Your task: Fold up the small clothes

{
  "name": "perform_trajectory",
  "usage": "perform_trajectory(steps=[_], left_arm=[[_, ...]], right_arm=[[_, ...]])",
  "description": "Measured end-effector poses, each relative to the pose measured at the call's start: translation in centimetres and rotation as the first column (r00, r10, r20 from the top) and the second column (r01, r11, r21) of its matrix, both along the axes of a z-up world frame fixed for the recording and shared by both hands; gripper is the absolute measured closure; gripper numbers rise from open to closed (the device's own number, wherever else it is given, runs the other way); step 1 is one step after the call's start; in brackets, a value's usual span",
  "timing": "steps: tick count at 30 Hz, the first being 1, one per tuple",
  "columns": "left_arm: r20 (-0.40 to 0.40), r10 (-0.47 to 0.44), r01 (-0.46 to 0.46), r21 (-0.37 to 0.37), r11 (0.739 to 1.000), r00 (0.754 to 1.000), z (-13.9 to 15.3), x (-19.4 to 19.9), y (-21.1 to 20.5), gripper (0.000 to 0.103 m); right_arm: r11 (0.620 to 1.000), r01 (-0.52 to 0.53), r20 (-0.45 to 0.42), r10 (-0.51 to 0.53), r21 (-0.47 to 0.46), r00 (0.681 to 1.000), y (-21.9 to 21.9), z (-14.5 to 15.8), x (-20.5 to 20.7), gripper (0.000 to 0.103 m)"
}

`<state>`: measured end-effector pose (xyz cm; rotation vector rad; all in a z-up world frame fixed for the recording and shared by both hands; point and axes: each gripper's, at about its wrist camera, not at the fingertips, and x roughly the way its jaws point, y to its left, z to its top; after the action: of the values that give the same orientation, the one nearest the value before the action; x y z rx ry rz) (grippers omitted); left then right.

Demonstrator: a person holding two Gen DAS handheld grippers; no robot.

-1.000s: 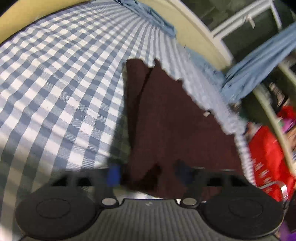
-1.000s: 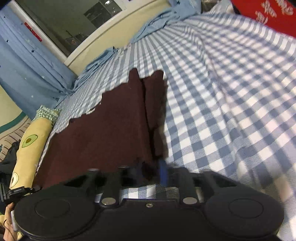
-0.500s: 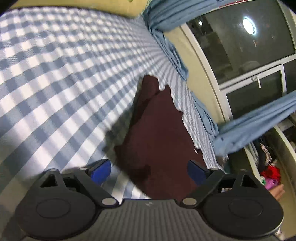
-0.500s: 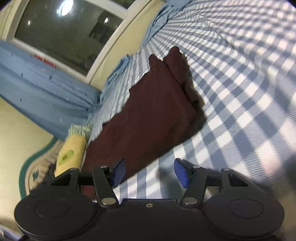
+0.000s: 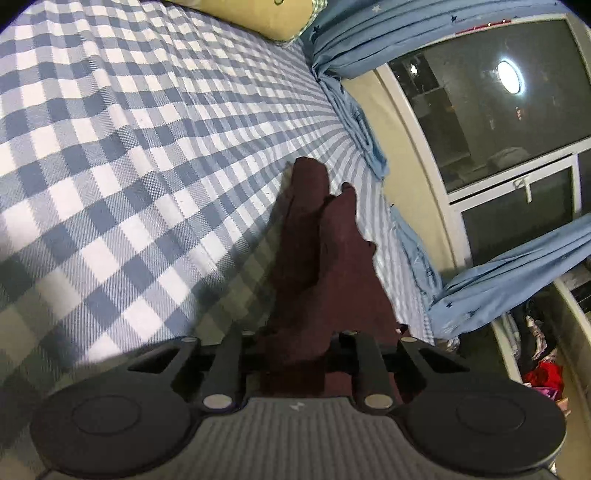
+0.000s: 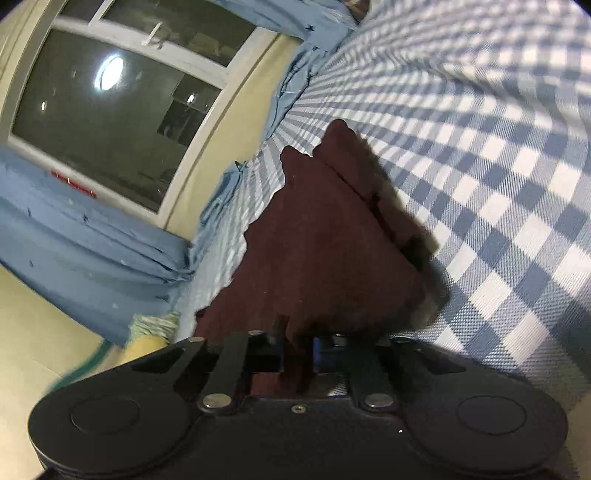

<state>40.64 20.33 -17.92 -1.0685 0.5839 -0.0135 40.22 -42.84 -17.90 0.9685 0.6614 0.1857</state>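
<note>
The maroon garment is lying on the blue-and-white checked bedsheet, near the window-side edge of the bed, and its near end is rising off the sheet into both of my tools. It is looking dark, soft and partly folded, with two rounded ends pointing away from me and one lengthwise flap lying over the rest.

My left gripper is pinching the near edge of the cloth, its fingers drawn narrow and buried in the fabric. My right gripper is doing likewise, its blue pads squeezing a bunched fold.

Half a second ago both sets of fingers were spread wide on either side of the cloth edge; now they are clamping it.

Around the bed, I am seeing blue curtains bunching beside a dark window reflecting a ceiling light, a yellow pillow at the far end, and clutter past the bed's edge. The gathered cloth is hiding the left fingertips.
</note>
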Motion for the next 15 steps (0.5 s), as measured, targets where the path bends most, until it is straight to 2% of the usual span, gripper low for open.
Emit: perform_trajectory(steps=[3,7,9,11,13,15], left_arm=[[0.035,0.001,-0.001,-0.003,1.000,0.999,1.2,-1.3,-0.3,0.083],[0.070,-0.013,0.012,0.010,1.000,0.997,3.2,-3.9,-0.5,0.083],[0.074,-0.009,0.011,-0.019,1.000,0.997,3.4,-6.0,0.0,0.083],[0.068,-0.011,0.012,-0.017,1.000,0.998,3.0,-8.0,0.1,0.083],[0.014,-0.035,0.034,0.053,0.998,0.999,2.1,-8.9,-0.1,0.082],[-0.033,-0.037,0.039,0.087,0.995,0.999,0.7,-9.3,-0.3,0.080]], right_arm=[[0.995,0.009,0.037,-0.005,-0.095,0.999,0.9,1.7,-0.7,0.098],[0.985,-0.007,0.085,0.022,-0.173,0.996,1.2,4.5,-2.0,0.098],[0.976,-0.036,0.087,0.056,-0.212,0.995,1.5,5.9,-3.3,0.098],[0.967,-0.068,0.073,0.088,-0.246,0.993,1.6,6.7,-5.0,0.098],[0.958,-0.092,0.036,0.106,-0.272,0.994,1.5,6.0,-6.6,0.098],[0.961,-0.109,-0.032,0.104,-0.253,0.994,0.9,3.8,-7.3,0.097]])
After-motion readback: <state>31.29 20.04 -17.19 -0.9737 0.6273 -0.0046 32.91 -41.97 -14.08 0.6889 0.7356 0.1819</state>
